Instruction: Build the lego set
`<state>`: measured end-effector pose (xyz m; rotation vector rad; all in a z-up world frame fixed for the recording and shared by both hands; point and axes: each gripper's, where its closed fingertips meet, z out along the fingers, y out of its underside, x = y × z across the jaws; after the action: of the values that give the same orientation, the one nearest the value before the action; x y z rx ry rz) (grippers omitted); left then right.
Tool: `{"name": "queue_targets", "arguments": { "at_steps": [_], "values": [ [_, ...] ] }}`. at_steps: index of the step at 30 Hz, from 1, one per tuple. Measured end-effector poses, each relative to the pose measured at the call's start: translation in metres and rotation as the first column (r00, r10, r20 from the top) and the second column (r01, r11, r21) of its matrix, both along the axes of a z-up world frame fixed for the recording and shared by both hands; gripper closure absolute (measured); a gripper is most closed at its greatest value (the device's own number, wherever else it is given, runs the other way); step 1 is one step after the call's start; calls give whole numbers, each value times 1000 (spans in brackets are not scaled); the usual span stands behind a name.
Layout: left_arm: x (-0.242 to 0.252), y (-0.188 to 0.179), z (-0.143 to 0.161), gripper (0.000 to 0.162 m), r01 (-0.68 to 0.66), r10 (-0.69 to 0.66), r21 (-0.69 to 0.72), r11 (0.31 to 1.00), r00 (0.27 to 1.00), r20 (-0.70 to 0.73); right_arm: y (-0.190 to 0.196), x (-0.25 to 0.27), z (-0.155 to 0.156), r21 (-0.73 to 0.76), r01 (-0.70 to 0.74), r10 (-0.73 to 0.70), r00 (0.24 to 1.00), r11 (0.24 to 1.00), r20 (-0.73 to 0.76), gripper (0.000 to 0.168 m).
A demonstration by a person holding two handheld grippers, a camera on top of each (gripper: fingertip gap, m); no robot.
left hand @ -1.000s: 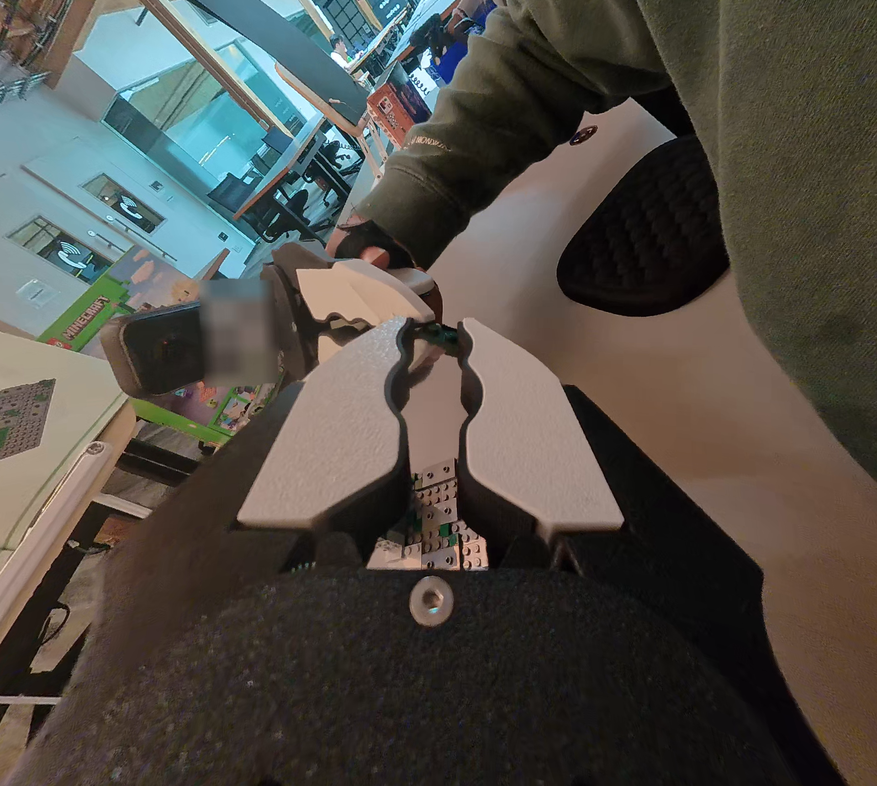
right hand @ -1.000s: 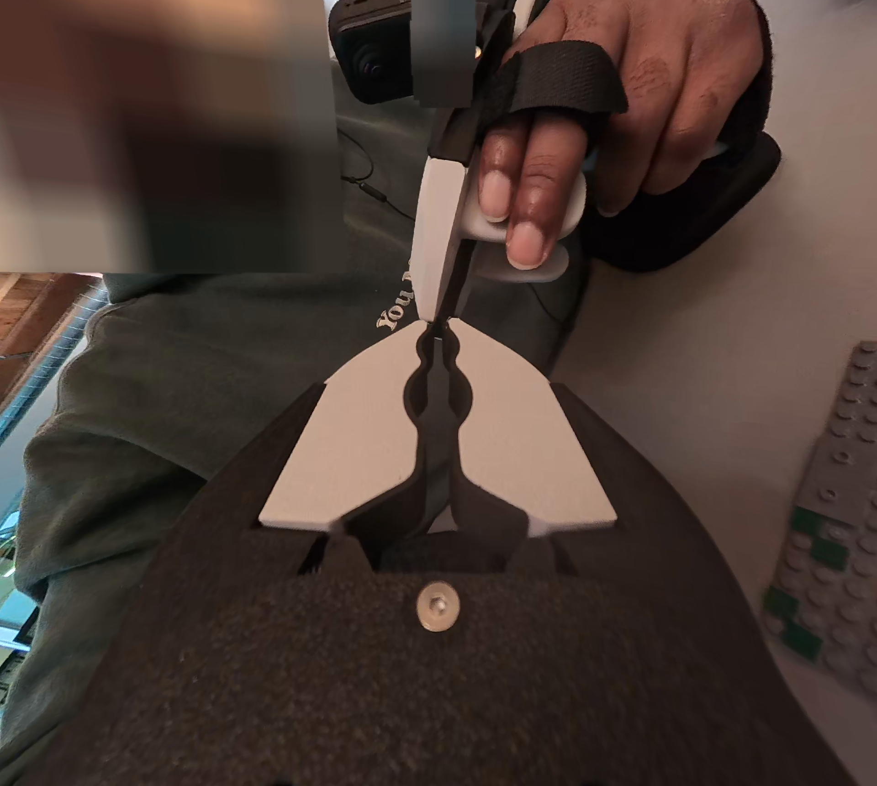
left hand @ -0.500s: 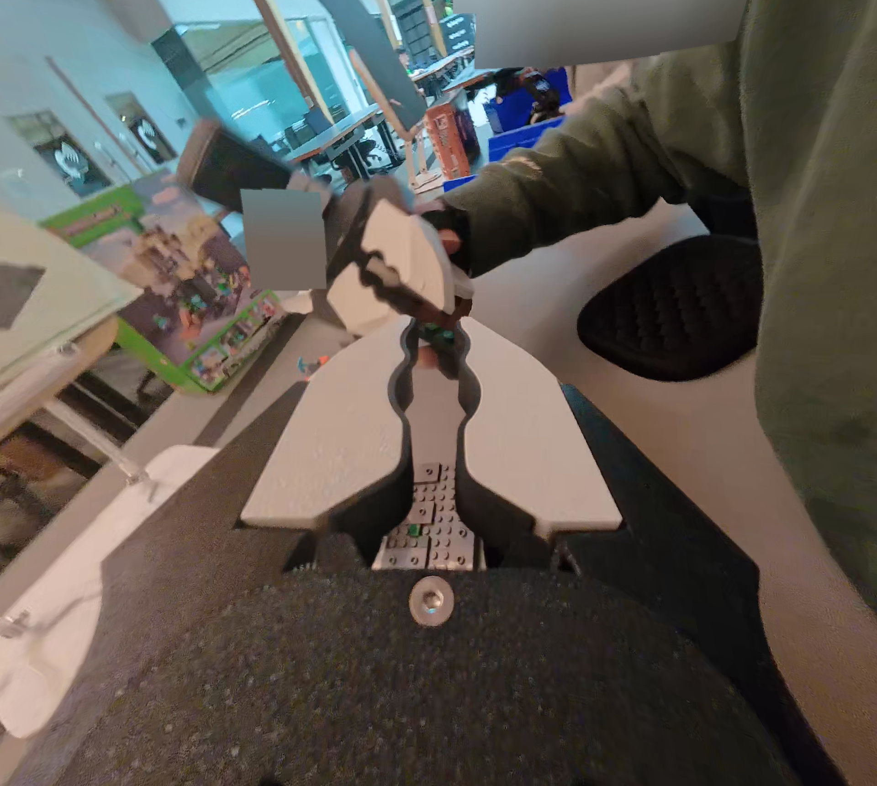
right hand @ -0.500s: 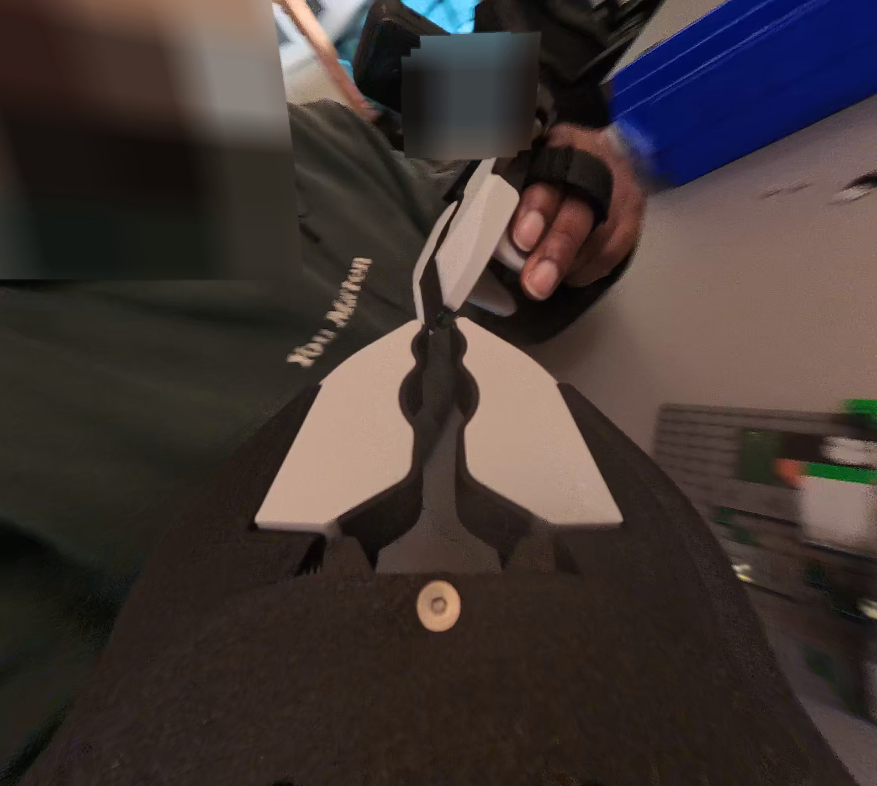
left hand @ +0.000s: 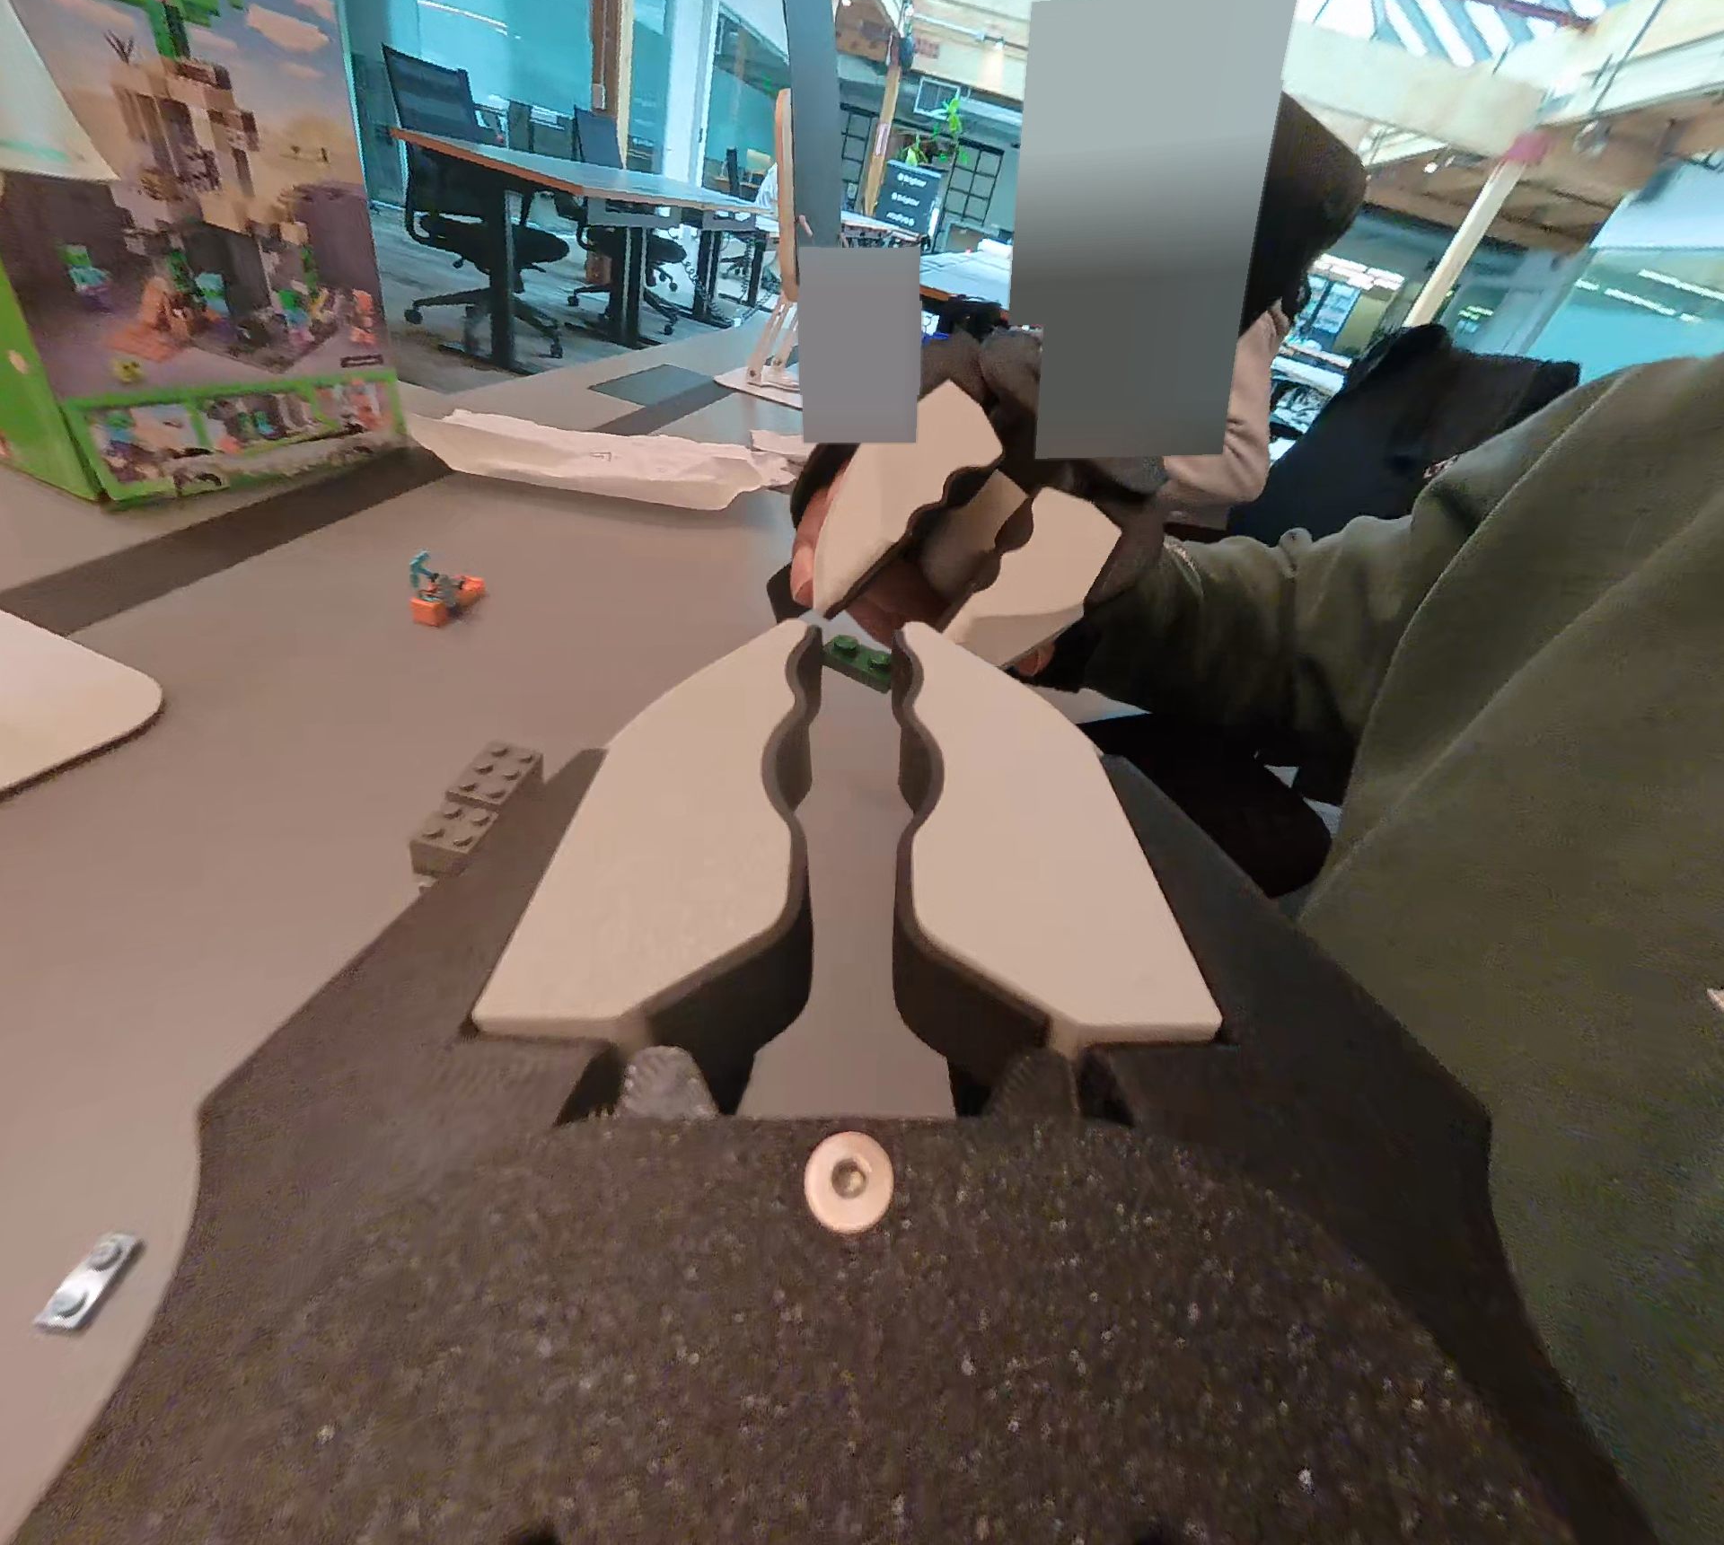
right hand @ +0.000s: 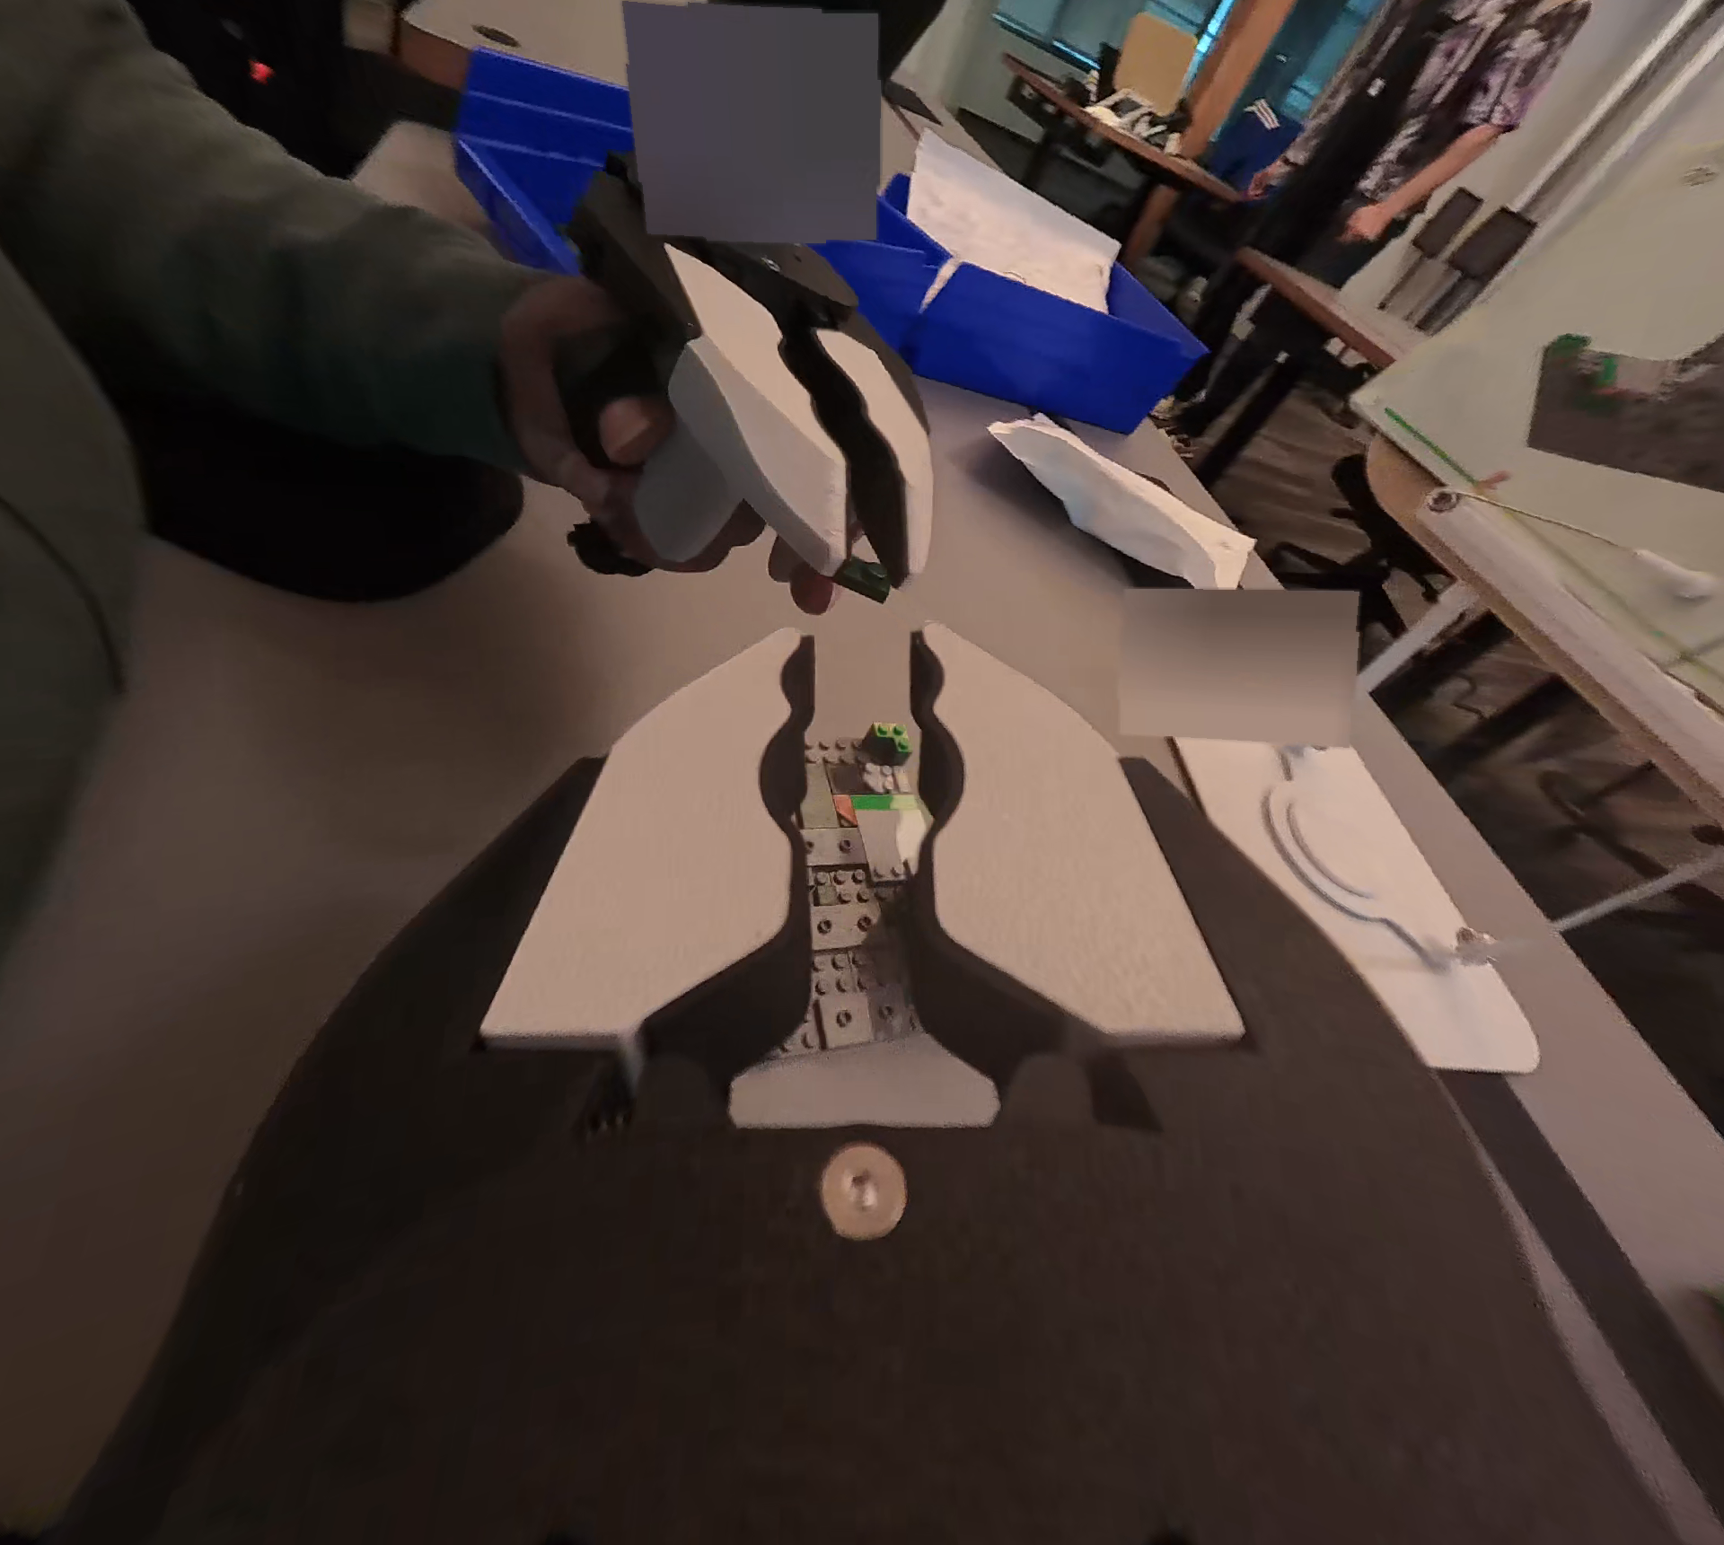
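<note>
My left gripper (left hand: 854,642) is shut on a small dark green plate (left hand: 858,661), held flat between its tips above the grey table. In the right wrist view the left gripper (right hand: 877,572) hangs tip-down with the green plate (right hand: 863,579) in it. My right gripper (right hand: 863,647) is open and empty, just short of that plate. It faces me in the left wrist view (left hand: 877,616), jaws apart. Below it lies the grey studded build (right hand: 844,922) with a green brick (right hand: 891,740) on its far end.
A green set box (left hand: 187,241), a white paper bag (left hand: 597,465), a small orange and teal piece (left hand: 443,591), dark grey bricks (left hand: 476,801) and a light grey plate (left hand: 89,1295) lie on the table. Blue bins (right hand: 980,306) and an instruction booklet (right hand: 1586,428) stand farther off. The grippers are tip to tip, or close to it. From either gripper's tips it is about 15 centimetres to the grey studded build (right hand: 844,922).
The right gripper has opened and let go of the green plate, which stays in the left gripper. Both grippers have swung round and now point out over the table.
</note>
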<state>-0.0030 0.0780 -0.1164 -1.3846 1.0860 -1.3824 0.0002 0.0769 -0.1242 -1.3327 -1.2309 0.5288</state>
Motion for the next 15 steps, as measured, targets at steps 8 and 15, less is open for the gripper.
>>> {"name": "queue_targets", "arguments": {
  "at_steps": [8, 15],
  "values": [
    [3, -3, -1, 149, 9, -9, -19, 1000, 1000, 16, 3, -12, -5, -111, 72, -80, 994, 991, -69, 147],
    [2, -5, 3, 149, 14, -15, 24, 1000, 999, 33, 2, -11, 1, -153, 42, -59, 992, 987, -109, 162]
  ]
}}
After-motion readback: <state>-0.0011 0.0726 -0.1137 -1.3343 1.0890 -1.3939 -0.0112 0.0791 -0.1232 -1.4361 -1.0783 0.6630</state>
